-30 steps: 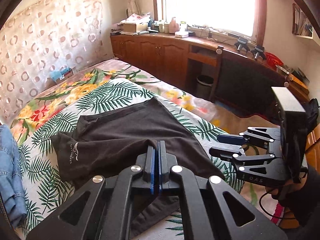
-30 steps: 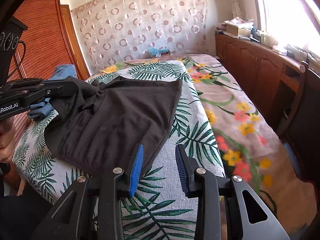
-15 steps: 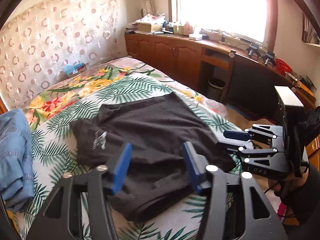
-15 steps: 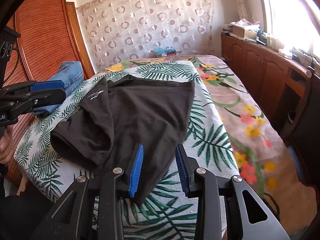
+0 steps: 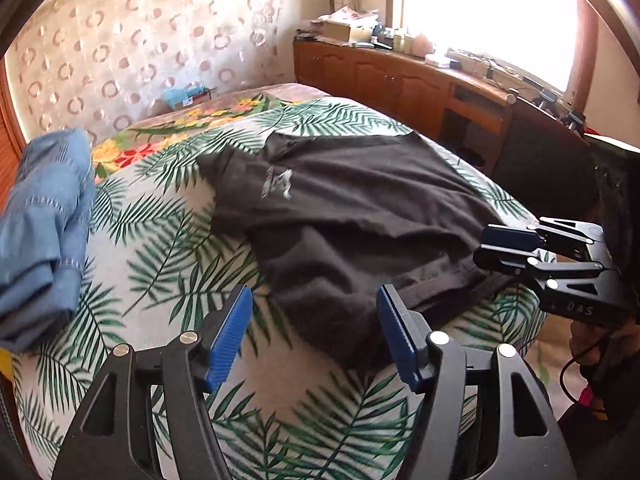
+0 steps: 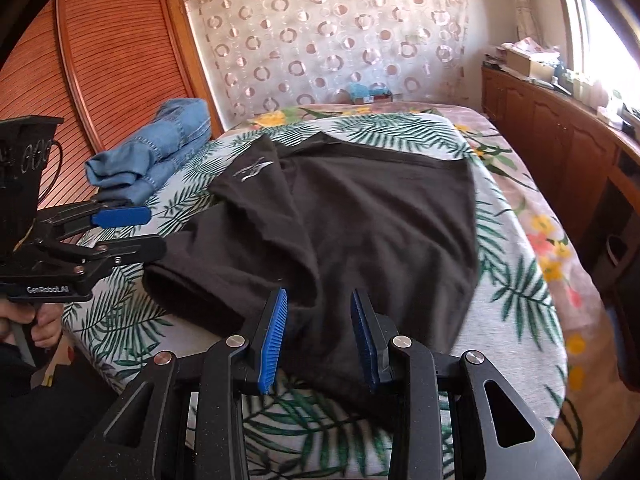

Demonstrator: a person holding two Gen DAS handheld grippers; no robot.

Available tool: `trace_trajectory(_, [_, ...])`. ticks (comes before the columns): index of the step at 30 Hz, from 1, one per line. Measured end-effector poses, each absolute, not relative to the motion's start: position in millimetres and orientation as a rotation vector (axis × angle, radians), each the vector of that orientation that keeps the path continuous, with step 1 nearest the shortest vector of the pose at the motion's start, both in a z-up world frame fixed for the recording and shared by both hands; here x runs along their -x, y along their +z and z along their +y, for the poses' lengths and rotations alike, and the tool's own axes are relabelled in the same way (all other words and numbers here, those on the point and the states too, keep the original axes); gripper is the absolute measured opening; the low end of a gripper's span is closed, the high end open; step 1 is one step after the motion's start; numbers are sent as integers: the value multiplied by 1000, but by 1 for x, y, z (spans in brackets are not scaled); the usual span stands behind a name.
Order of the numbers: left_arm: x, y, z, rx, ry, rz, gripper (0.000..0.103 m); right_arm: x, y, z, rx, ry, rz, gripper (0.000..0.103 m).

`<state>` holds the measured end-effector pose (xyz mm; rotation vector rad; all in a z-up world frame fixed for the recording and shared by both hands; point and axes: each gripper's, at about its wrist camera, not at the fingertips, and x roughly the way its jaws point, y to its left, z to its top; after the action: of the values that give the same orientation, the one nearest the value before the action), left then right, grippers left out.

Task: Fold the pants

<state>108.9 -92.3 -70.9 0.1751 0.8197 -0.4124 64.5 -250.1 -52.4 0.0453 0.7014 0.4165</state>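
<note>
Left tool (image 5: 312,334) wide, holding nothing | right tool (image 6: 318,338) apart, empty | black pants (image 5: 360,216) folded near bed (image 5: 160,264) front edge, lower hem hidden behind tools | jeans (image 5: 40,216) at left edge, cut off

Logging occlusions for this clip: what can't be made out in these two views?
- Left wrist: white logo on black pants is motion-blurred, unreadable.
- Right wrist: pants' near hem is hidden behind the right gripper.
- Both: windowsill items are too small and overexposed.
</note>
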Motion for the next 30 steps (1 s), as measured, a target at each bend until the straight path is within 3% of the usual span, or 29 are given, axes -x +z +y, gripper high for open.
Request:
trace_trajectory(13, [-106,-85,-88,-158,-411,840,66,-70,-59,-243,-26,407,754,34])
trace_trajectory(18, [-105,-87,-90,-158,-416,844,66,-70,-58,-233,-5,415,735,10])
trace_trajectory(30, [-104,-79,-87,-144,-418,814,66,-46,-35,-259,-32,407,655,6])
